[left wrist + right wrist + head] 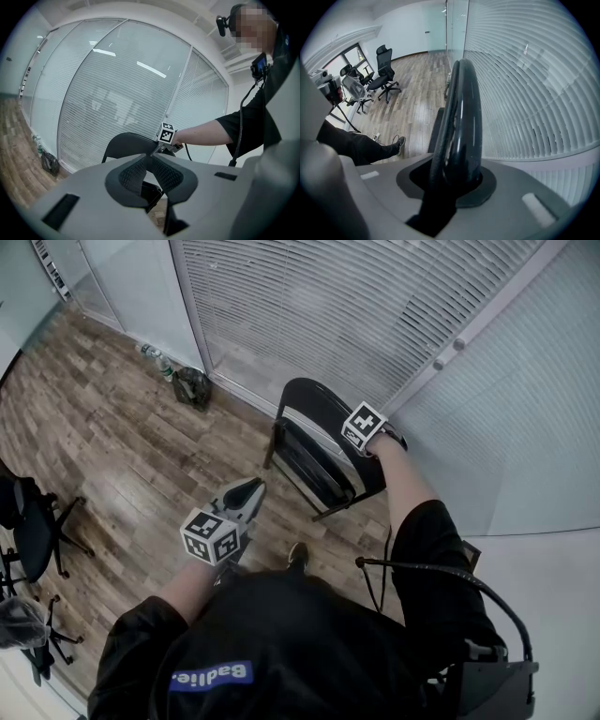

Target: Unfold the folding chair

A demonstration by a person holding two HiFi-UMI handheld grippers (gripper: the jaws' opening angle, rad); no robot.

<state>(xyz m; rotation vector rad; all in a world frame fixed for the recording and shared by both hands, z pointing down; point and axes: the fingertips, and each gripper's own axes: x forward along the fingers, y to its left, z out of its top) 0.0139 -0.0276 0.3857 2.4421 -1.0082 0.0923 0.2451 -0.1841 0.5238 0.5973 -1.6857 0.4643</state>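
Note:
The black folding chair (314, 451) stands by the blinds, its seat still flat against the backrest (309, 395). My right gripper (372, 442) points down at the top edge of the backrest and is shut on it. In the right gripper view the curved black backrest (461, 117) runs up from between the jaws of that gripper (457, 180). My left gripper (253, 489) hangs in the air left of the chair, apart from it. Its ribbed pads (164, 171) meet with nothing between them. In the left gripper view the chair (124, 143) lies ahead, with the right gripper (161, 147) at its top.
A glass wall with blinds (375, 306) runs behind the chair. A dark bag (192, 387) and bottles (155, 357) lie at its foot. Black office chairs (33, 531) stand at the far left. The person's shoe (297, 557) rests on the wooden floor (112, 456).

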